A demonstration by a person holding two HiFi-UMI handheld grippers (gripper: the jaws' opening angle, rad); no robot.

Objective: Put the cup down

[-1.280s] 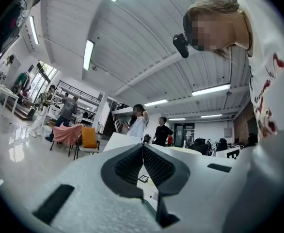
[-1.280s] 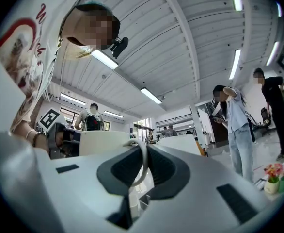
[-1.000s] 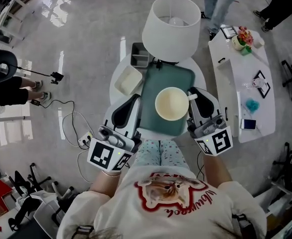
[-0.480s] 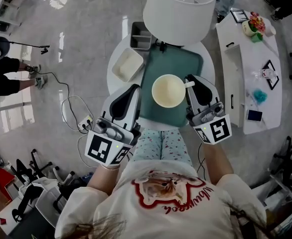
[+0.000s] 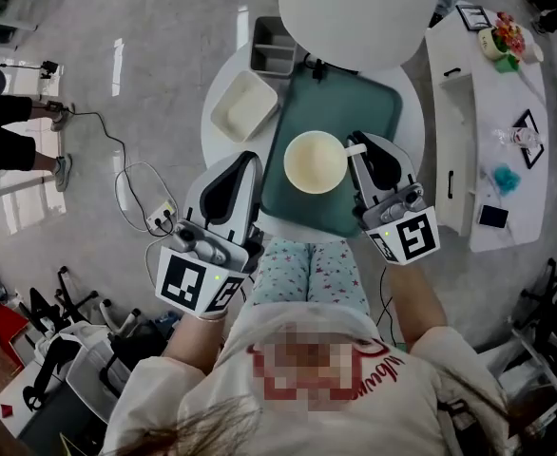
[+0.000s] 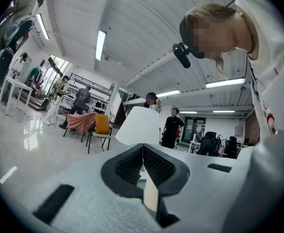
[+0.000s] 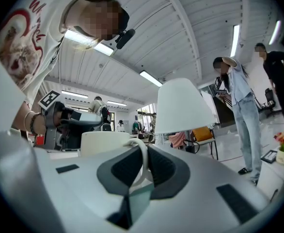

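Observation:
A cream cup [image 5: 315,161] sits over the near-left part of the green tray [image 5: 347,112]; whether it touches the tray I cannot tell. My right gripper [image 5: 353,144] is shut on the cup's handle at its right side. In the right gripper view the white handle [image 7: 141,155] is pinched between the dark jaws, with the cup body [image 7: 101,141] to the left. My left gripper [image 5: 250,159] is at the tray's left edge, shut and holding nothing. Its jaws meet in the left gripper view [image 6: 143,154].
The tray lies on a small round white table [image 5: 213,146]. A white lamp shade [image 5: 359,6] hangs over the tray's far end. A white rectangular dish [image 5: 236,105] and a grey bin [image 5: 273,47] stand left of the tray. A long white side table [image 5: 492,93] is at the right.
The right gripper has carried the cup a little farther out and to the left over the tray. The left gripper has moved forward alongside it. The head camera has shifted.

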